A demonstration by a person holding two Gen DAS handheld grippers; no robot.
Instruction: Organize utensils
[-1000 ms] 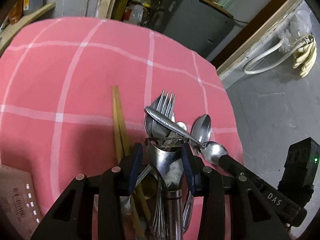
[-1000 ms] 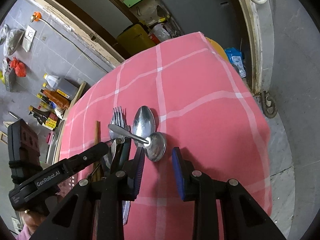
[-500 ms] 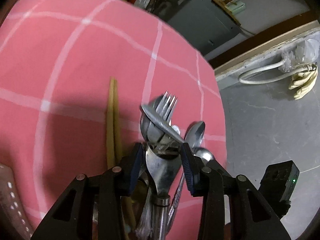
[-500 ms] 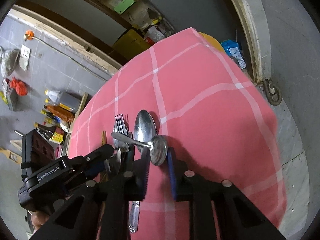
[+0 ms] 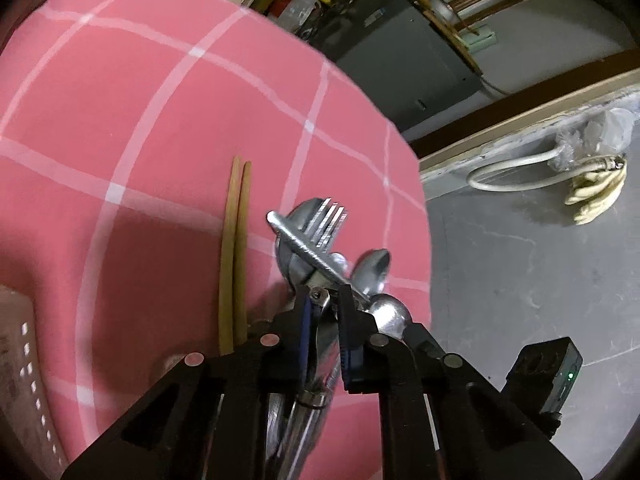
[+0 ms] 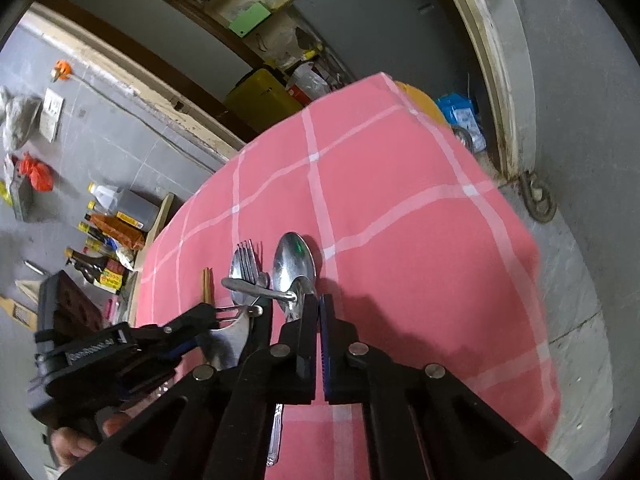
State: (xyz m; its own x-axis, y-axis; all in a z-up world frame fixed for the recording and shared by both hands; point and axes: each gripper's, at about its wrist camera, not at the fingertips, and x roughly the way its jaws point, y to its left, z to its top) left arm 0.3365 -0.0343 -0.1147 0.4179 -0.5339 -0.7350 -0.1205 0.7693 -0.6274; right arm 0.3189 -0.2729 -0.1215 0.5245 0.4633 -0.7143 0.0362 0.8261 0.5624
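Left gripper [image 5: 325, 312] closing on a metal utensil handle [image 5: 320, 344] in the pile. Right gripper [image 6: 319, 308] fully closed beside a spoon [image 6: 294, 260]; chopsticks [image 5: 234, 256] left.

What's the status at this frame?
Left hand-held gripper closing on a metal utensil in the pile. Right hand-held gripper shut at the small spoon; grip unclear. Chopsticks beside the pile.
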